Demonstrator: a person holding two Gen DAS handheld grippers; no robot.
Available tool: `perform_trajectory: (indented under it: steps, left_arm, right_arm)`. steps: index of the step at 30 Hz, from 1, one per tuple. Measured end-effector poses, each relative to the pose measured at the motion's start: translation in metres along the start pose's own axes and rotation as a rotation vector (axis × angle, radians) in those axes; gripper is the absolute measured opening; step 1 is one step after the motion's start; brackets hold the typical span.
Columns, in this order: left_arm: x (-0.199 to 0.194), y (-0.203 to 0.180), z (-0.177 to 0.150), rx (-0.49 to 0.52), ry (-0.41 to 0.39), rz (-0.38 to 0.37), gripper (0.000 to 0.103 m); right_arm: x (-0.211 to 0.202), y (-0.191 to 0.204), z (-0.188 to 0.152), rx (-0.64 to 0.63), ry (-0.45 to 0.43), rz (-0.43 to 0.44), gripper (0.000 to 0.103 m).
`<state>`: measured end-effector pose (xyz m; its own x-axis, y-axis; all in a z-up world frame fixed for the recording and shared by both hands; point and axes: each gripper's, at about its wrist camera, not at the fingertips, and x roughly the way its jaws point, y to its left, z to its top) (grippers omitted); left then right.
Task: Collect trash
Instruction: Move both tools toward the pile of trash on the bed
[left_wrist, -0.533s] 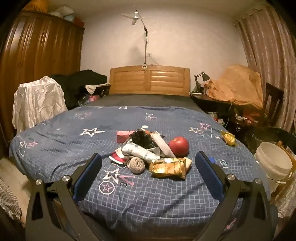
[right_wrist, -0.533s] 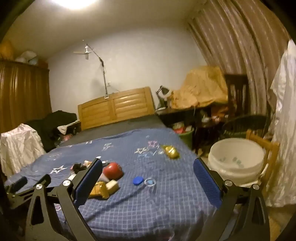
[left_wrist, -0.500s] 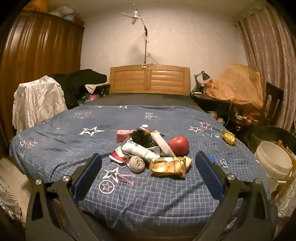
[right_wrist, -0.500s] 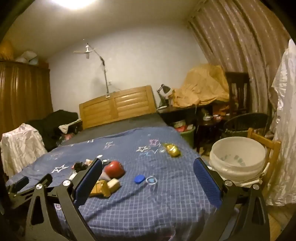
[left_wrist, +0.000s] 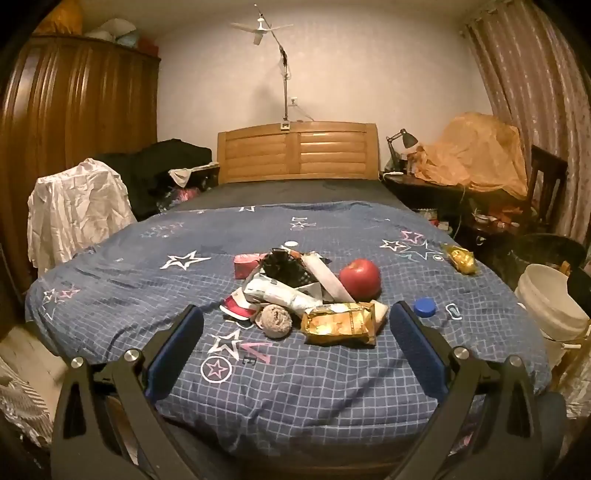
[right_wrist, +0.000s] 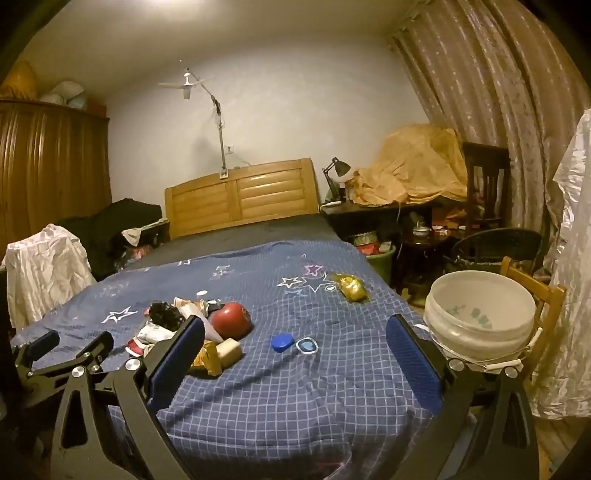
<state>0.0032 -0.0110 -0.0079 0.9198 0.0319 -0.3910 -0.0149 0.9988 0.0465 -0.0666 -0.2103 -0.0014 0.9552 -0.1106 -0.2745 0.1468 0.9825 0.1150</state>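
Both my left gripper and right gripper hover empty, fingers spread wide, short of the trash pile mid-bed; best start: the near gold snack wrapper, pinched flat, then the white bucket at right.

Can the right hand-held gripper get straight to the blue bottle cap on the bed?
Probably yes. The right hand-held gripper is open and empty, the blue bottle cap lies alone on bare bedspread ahead of it, apart from the trash pile.
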Motion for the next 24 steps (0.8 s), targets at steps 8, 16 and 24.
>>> perform_trajectory:
  steps: [8,16,24]
  left_arm:
    - [0.001,0.005,0.004,0.001,-0.021,0.04,0.097]
    - [0.016,0.016,0.003,0.007,0.029,0.082,0.097]
    - [0.029,0.031,0.001,0.011,0.056,0.132,0.097]
  right_arm:
    - [0.004,-0.004,0.013,-0.016,-0.013,-0.011,0.098]
    - [0.007,0.009,0.015,-0.091,-0.056,-0.016,0.098]
    - [0.024,0.021,0.018,-0.113,-0.072,-0.012,0.098]
